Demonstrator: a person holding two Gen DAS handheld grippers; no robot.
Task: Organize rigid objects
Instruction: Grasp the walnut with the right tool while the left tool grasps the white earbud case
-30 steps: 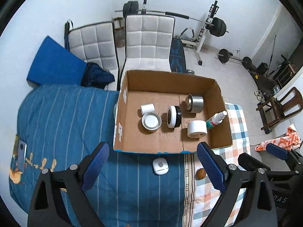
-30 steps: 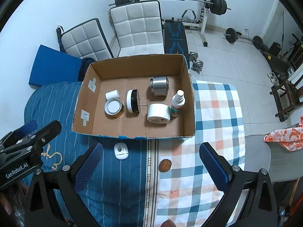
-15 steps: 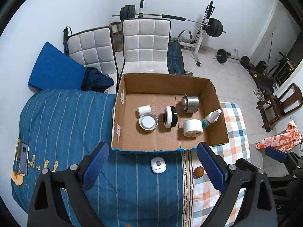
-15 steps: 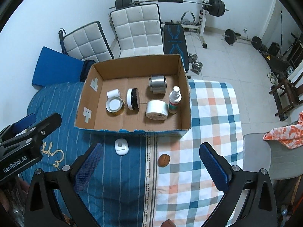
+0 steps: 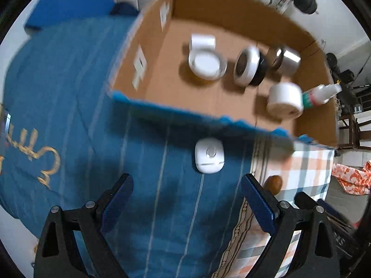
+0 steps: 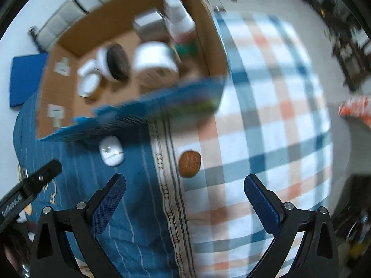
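A white rounded device (image 5: 209,155) lies on the blue bedspread just ahead of my open left gripper (image 5: 187,199), slightly right of its centre line. A brown walnut (image 6: 189,167) rests on the checked cloth, in front of my open right gripper (image 6: 185,199); the walnut (image 5: 273,184) also peeks out beside the left gripper's right finger. The white device (image 6: 111,150) shows left of the walnut. The cardboard box (image 5: 148,46) behind them holds tape rolls, a metal tin, a white lidded jar and a spray bottle (image 5: 321,95). Both views are motion-blurred.
The box's blue-edged front wall (image 6: 143,113) stands close behind both loose items. The other gripper's black arm (image 6: 27,192) reaches in at the lower left of the right wrist view. A blue mat (image 5: 67,2) and white chairs lie beyond the bed.
Both grippers have dropped sharply toward the bed and moved forward; the box, device and walnut now loom much larger. Both grippers remain open.
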